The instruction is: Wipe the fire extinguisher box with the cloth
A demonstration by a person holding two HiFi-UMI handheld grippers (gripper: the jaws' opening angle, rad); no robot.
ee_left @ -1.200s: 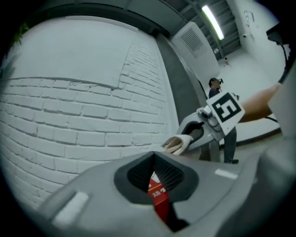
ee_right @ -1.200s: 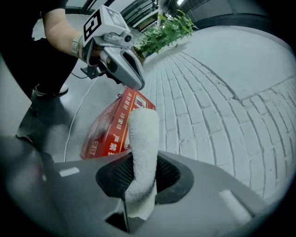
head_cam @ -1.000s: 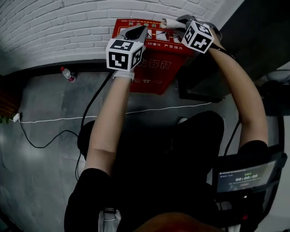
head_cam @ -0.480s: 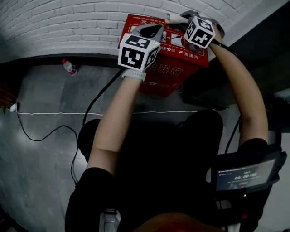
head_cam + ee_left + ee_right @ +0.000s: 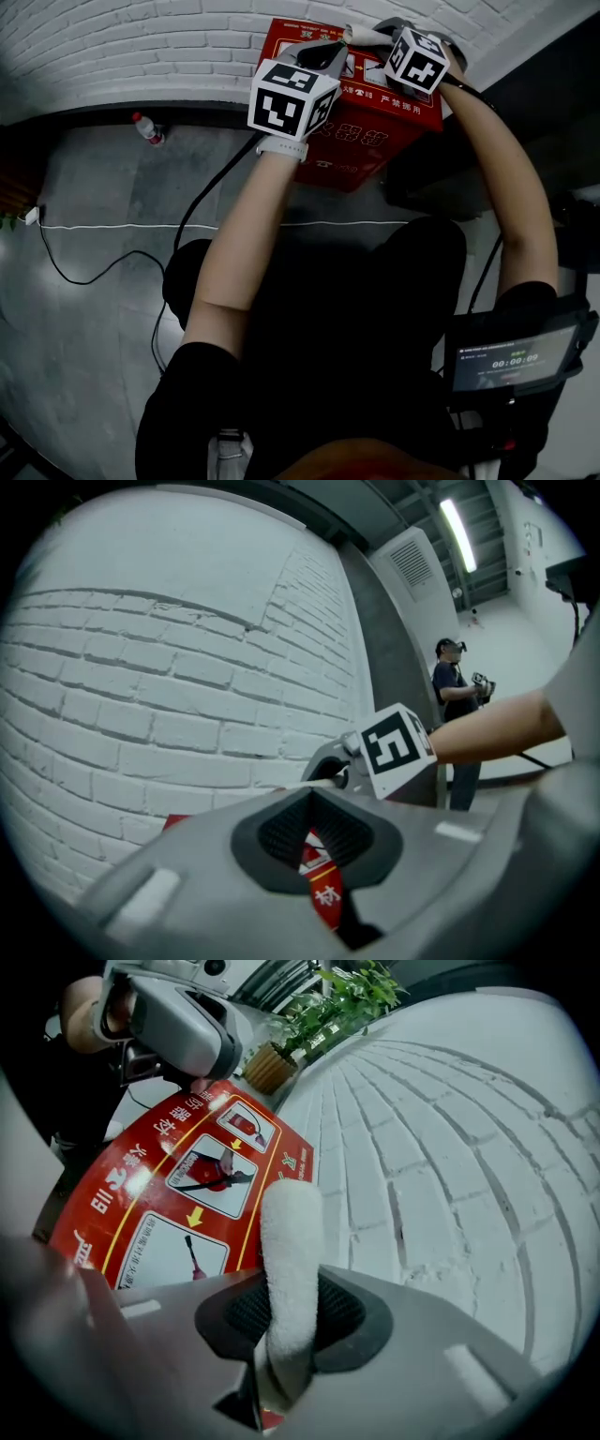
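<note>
While the small clear plastic bottle [image 5: 145,128] sits well off at ten o'clock on the grey floor [image 5: 94,309], the left gripper [image 5: 323,53] is held over the near-left part of the red fire extinguisher box [image 5: 380,127], which stands against the white brick wall [image 5: 141,47] at twelve o'clock from the person. Its jaws are pressed together on nothing, with only a sliver of red lid showing beyond them. To its right, the right gripper [image 5: 373,36] has its jaws clenched on the fluffy white cloth [image 5: 291,1232], whose free end points over the lid's far edge by the wall, toward one o'clock. Wiping of the printed lid looks to be in hand, though I cannot tell whether the cloth touches it. The next move, I judge, calls for pressing the cloth flat and dragging it across the instruction panels while the left gripper steadies the box.
</note>
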